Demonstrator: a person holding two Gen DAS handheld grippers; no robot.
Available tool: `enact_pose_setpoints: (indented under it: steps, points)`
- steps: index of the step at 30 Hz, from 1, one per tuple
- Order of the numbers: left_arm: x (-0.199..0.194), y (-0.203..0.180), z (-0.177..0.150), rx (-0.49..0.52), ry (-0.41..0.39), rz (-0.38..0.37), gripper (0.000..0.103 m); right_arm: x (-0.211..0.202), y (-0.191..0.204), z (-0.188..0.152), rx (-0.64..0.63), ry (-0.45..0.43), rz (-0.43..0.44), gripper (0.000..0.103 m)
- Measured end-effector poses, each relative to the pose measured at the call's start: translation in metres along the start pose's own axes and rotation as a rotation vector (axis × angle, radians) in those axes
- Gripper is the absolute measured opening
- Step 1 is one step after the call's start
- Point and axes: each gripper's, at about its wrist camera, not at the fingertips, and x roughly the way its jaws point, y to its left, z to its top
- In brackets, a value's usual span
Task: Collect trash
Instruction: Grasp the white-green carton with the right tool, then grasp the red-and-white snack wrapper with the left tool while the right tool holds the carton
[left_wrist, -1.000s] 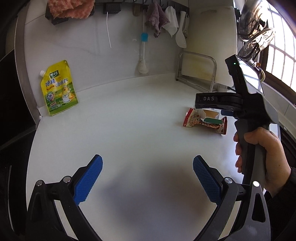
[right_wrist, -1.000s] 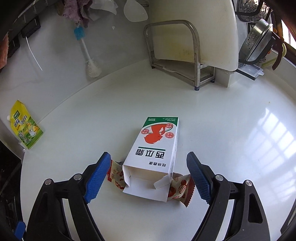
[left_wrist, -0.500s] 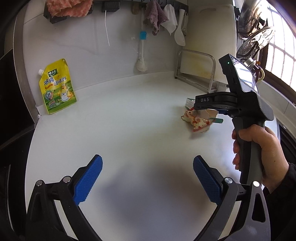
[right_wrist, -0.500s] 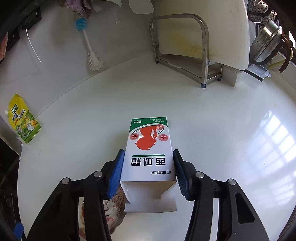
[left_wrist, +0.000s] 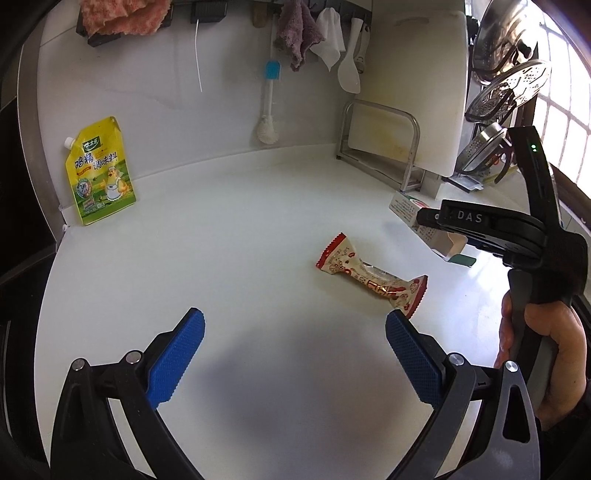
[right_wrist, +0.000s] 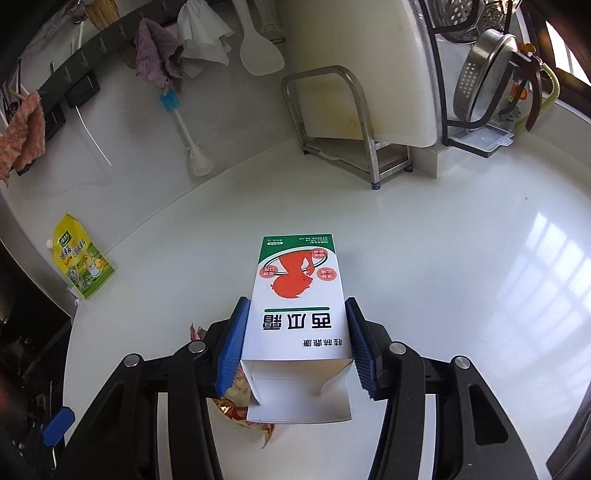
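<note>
Trash first: white cardboard carton with a green band and red print (right_wrist: 295, 306) sits clamped between the blue ribbed pads of the right gripper (right_wrist: 295, 343), both pads pressed flat on its long sides. Its torn-open flap end faces back toward the camera, printed top facing up. In the left wrist view the carton looks lifted clear of the glossy white countertop (left_wrist: 240, 240), poking out ahead of that gripper, with a hand (left_wrist: 546, 354) wrapped round the handle.

Second bit of trash, a crinkly red and white snack wrapper (left_wrist: 373, 277), lies flat on the counter just ahead of the left gripper (left_wrist: 293, 354), slightly toward its right finger and not touching it. From the right wrist camera you only catch a scrap of the wrapper peeking out below and left of the carton.

Left gripper is spread wide with nothing between its blue pads.

Further ahead of the left tool, off to its left, a yellow stand-up seasoning pouch (left_wrist: 101, 171) leans on the wall. Straight ahead a white bottle brush with a blue tip (left_wrist: 269, 110) hangs there, and a steel rack (left_wrist: 380, 147) stands off to the right.
</note>
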Motion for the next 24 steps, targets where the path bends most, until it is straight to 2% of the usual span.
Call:
enact_pose_setpoints:
  steps: [6, 12, 15, 20, 24]
  points:
    - [0.01, -0.034, 0.01, -0.015, 0.005, 0.0, 0.097, -0.046, -0.033, -0.015, -0.034, -0.085, -0.083, 0.05]
    - [0.042, -0.057, 0.025, -0.066, 0.047, 0.035, 0.097, -0.073, -0.074, -0.03, 0.001, -0.121, -0.106, 0.05]
    - [0.064, -0.058, 0.03, -0.11, 0.096, 0.052, 0.097, -0.081, -0.087, -0.037, 0.004, -0.134, -0.107, 0.05]
    - [0.093, -0.061, 0.032, -0.147, 0.151, 0.131, 0.097, -0.087, -0.105, -0.046, 0.036, -0.137, -0.073, 0.05]
    - [0.107, -0.063, 0.03, -0.174, 0.191, 0.142, 0.097, -0.091, -0.111, -0.048, 0.044, -0.15, -0.049, 0.05]
